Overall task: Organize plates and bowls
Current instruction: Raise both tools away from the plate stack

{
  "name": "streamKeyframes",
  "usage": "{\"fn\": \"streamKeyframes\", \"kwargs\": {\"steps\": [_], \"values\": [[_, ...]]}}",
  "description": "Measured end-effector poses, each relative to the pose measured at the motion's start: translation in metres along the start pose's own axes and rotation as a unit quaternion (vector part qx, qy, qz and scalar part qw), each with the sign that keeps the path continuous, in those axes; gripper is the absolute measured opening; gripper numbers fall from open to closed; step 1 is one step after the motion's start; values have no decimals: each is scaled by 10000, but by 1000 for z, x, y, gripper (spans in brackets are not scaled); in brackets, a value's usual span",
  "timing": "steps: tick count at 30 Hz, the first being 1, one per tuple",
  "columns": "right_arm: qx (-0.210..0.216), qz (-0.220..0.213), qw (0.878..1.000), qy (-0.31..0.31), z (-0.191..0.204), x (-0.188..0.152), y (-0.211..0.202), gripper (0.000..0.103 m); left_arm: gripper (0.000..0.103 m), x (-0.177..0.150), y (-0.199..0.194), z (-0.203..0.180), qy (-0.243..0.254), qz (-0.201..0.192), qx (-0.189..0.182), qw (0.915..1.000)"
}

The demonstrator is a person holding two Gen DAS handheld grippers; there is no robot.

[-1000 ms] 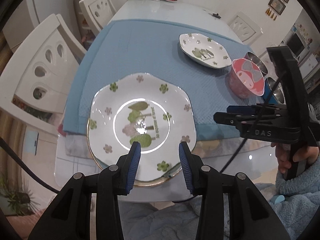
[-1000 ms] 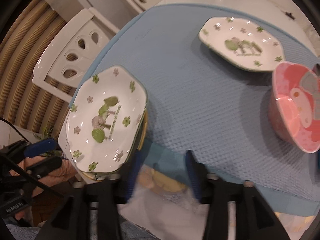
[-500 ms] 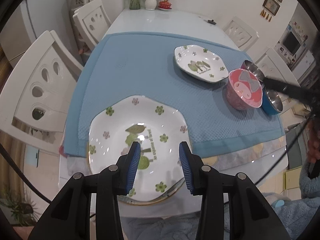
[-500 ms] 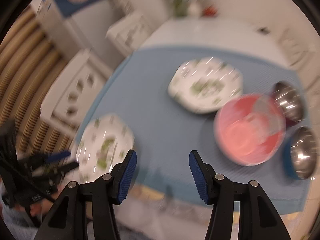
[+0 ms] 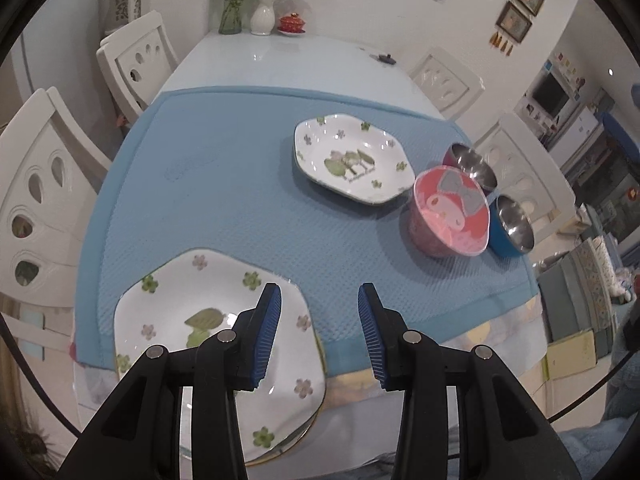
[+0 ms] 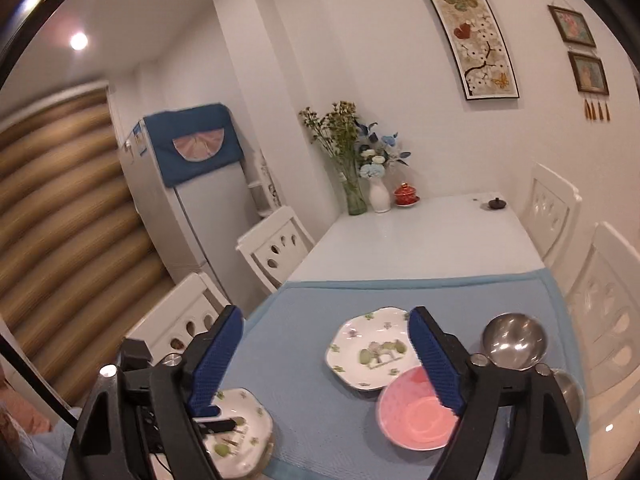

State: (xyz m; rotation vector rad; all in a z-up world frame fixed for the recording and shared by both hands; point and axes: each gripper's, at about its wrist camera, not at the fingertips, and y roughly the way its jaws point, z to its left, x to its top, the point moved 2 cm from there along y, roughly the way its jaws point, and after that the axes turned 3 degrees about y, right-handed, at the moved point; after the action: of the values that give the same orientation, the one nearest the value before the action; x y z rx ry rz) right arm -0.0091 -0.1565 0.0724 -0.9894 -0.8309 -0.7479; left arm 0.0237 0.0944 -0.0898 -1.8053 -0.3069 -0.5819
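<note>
A stack of flowered white plates (image 5: 192, 320) sits at the near left corner of the blue mat (image 5: 224, 184). My left gripper (image 5: 319, 322) hovers just right of the stack over the mat's front edge, open with nothing between its pads. Farther right lie another flowered plate (image 5: 352, 160), a pink bowl (image 5: 450, 216) and two steel bowls (image 5: 472, 162) (image 5: 514, 226). My right gripper (image 6: 326, 356) is held high above the mat, its jaws opening wide and empty. Beyond it lie the far plate (image 6: 372, 350), the pink bowl (image 6: 416, 416) and the stack (image 6: 244, 412).
White chairs (image 5: 48, 184) (image 6: 276, 248) line both sides of the table. At the far end stand a flower vase (image 6: 356, 192), a white vase (image 6: 379, 196), a red lidded cup (image 6: 406, 194) and a small black knob (image 6: 496, 203). A fridge (image 6: 208, 208) stands at the back left.
My right gripper has risen and tipped up towards the room, and its jaws have spread much wider. The left gripper has shifted right, off the plate stack, with its gap unchanged.
</note>
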Motion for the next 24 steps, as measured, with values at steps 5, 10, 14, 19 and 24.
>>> {"fn": "streamKeyframes", "kwargs": {"steps": [5,10,14,19,24], "values": [[-290,145,9993,-207,-7,27,1,93,38,30,-3,-2,108,-265,44,9996],[-200,6,9994,-269,-8,54,-8,93,38,84,-27,-18,894,-828,251,9922],[-313,-513,9942,-888,6,81,-24,94,50,122,-51,-25,981,-1454,33,9845],[-170,-1123,9883,-1021,8,110,-26,103,52,153,-43,-29,734,-1818,-99,9805],[156,-751,9964,-364,-23,109,21,103,52,164,4,-21,448,-1268,6,9909]]}}
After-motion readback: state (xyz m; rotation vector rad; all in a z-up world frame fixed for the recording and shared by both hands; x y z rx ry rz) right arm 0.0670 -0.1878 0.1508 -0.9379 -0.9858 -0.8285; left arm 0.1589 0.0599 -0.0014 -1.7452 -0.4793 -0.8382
